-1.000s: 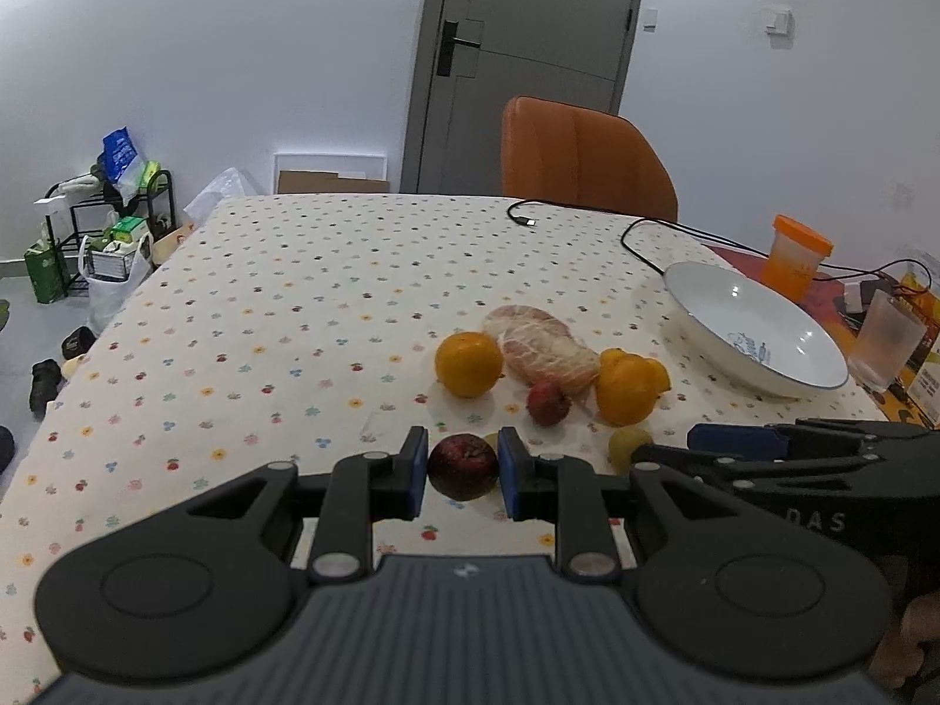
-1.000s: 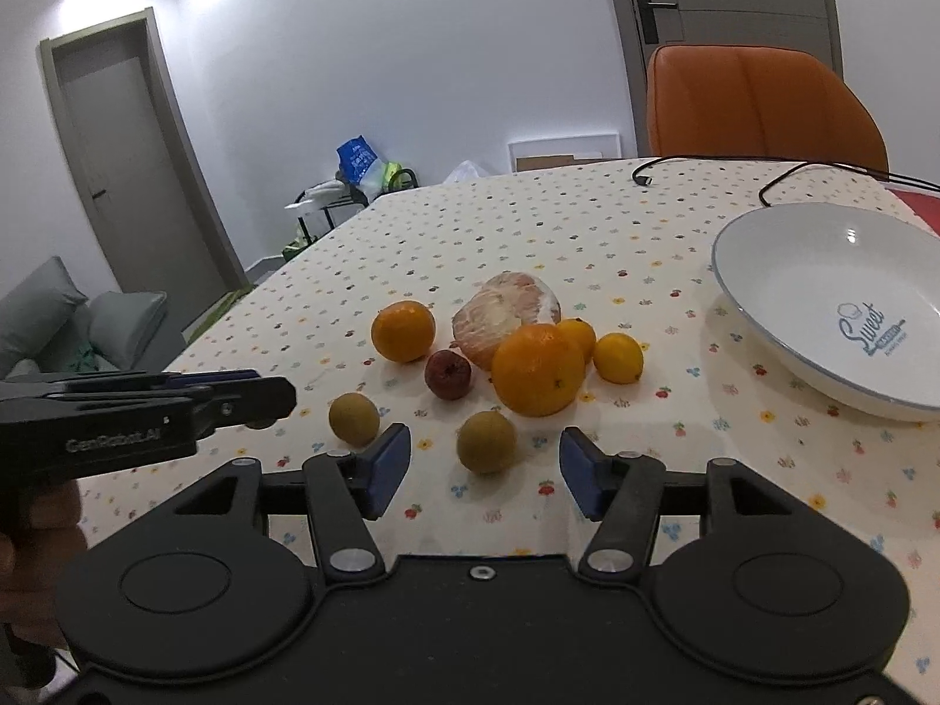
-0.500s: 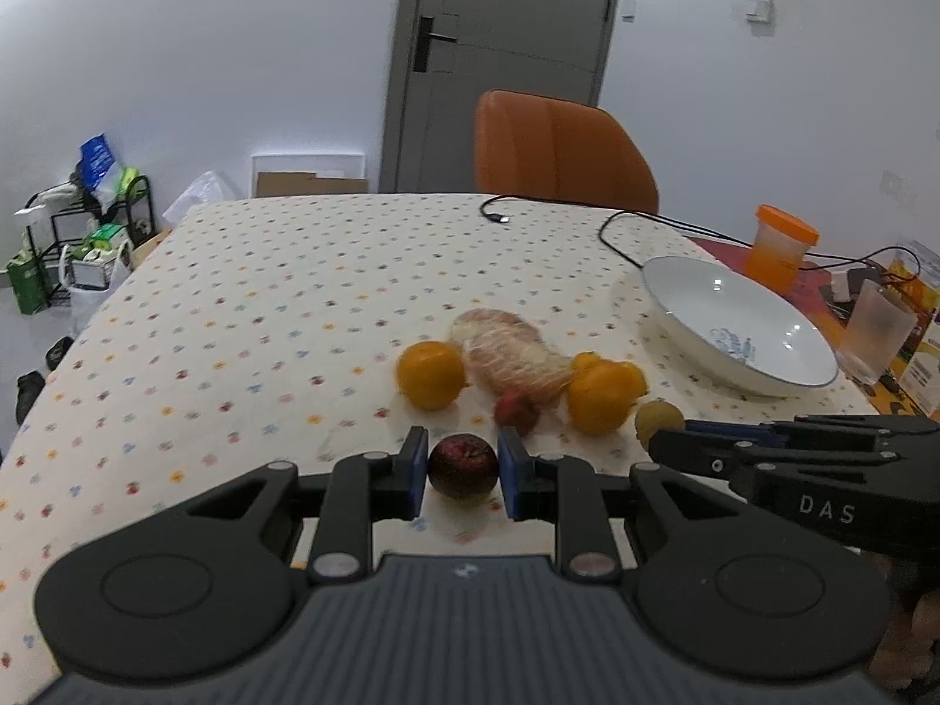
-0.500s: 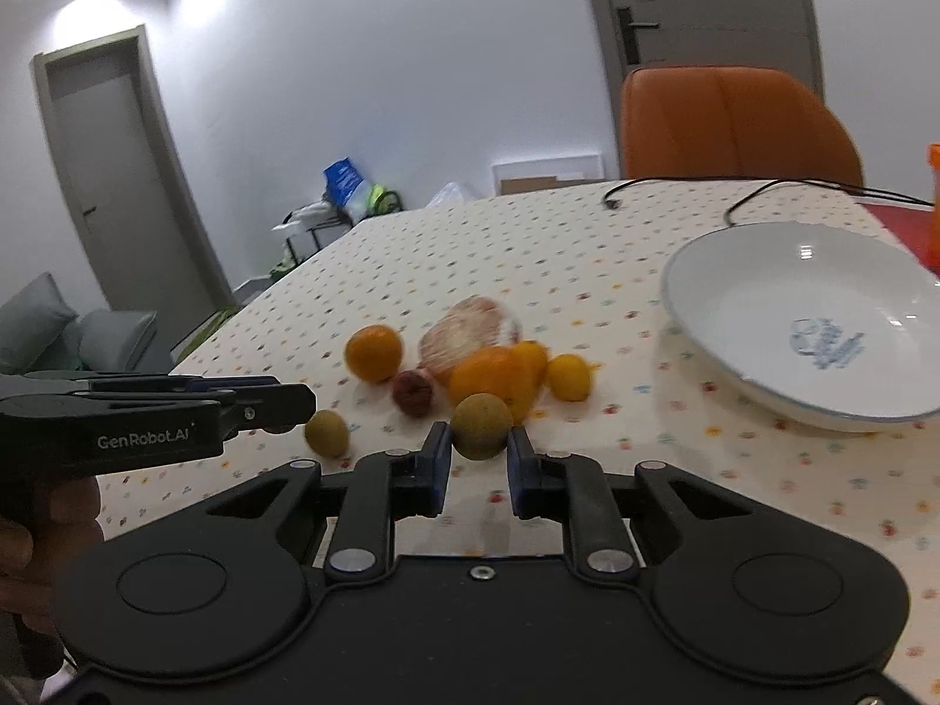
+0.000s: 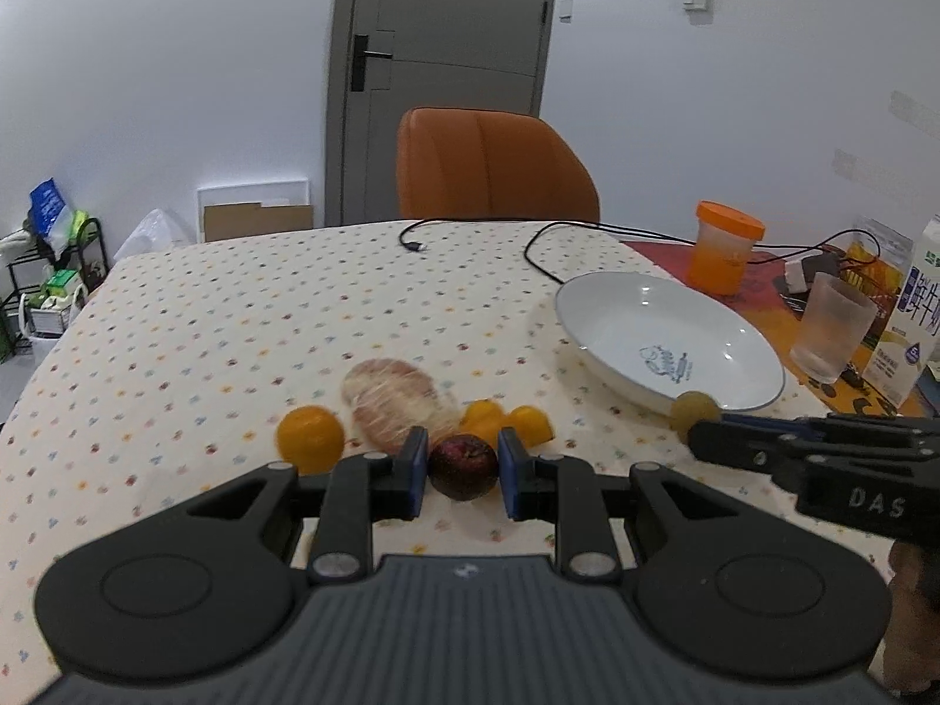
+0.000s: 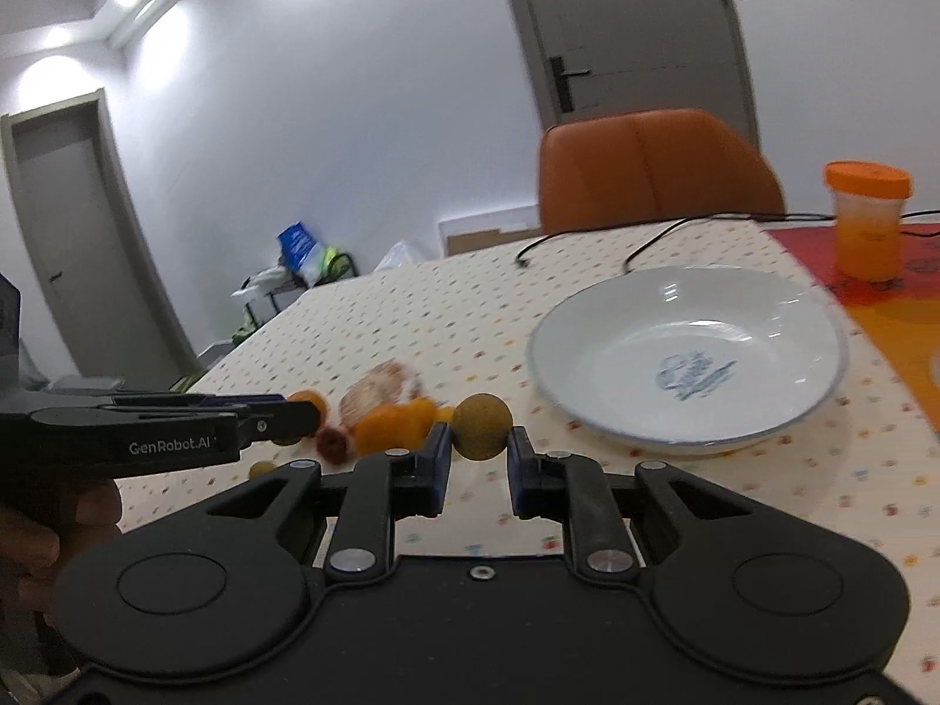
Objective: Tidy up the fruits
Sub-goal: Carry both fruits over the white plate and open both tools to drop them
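Left wrist view: the left gripper (image 5: 462, 469) pinches a dark red passion fruit (image 5: 463, 466) between its blue pads, raised near the fruit pile. Right gripper (image 6: 480, 451) jaws clamp a tan-green round fruit (image 6: 482, 426) just left of the white bowl (image 6: 605, 423) on the dotted tablecloth (image 5: 235, 317).

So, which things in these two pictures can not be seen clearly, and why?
- Fruit pile, right wrist view: motion blur, and the left gripper covers part of it.
- Milk carton, left wrist view: cut by the right edge.
- Plate print: too blurred to read.
- Person's hand, left wrist view: mostly hidden behind the right gripper.
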`<state>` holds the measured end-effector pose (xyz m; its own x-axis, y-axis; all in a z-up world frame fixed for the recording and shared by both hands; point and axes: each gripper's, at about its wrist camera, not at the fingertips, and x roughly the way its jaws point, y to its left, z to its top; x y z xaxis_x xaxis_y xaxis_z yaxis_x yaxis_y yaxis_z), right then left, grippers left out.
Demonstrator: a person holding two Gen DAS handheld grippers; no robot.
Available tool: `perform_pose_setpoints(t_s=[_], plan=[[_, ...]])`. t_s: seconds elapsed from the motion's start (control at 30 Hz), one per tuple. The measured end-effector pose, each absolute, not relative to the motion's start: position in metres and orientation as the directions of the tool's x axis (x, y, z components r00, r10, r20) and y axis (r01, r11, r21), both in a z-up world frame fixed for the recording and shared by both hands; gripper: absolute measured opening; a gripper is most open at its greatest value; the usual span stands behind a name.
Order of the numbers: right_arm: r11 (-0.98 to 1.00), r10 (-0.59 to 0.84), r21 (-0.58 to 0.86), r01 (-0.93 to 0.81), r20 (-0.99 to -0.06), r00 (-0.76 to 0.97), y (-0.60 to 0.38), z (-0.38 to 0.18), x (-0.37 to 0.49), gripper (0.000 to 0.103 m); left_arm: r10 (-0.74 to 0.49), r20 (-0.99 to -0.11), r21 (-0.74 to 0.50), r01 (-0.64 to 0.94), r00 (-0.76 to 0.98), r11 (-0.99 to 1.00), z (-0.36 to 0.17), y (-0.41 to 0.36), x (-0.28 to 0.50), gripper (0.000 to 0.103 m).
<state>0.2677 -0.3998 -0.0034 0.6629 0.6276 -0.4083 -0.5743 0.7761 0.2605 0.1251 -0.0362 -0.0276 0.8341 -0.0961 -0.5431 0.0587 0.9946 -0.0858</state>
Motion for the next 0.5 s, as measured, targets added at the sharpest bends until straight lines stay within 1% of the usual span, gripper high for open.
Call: perform_pose_setpoints(t_s=[0.5], plan=[[0.845, 0.533, 0.272, -0.461, -0.336, 0.777, -0.463, -0.001, 0.282, 0.018, -0.175, -0.555, -0.054, 0.175, 0.813, 0.983, -0.027, -0.092, 0.158, 0.024]])
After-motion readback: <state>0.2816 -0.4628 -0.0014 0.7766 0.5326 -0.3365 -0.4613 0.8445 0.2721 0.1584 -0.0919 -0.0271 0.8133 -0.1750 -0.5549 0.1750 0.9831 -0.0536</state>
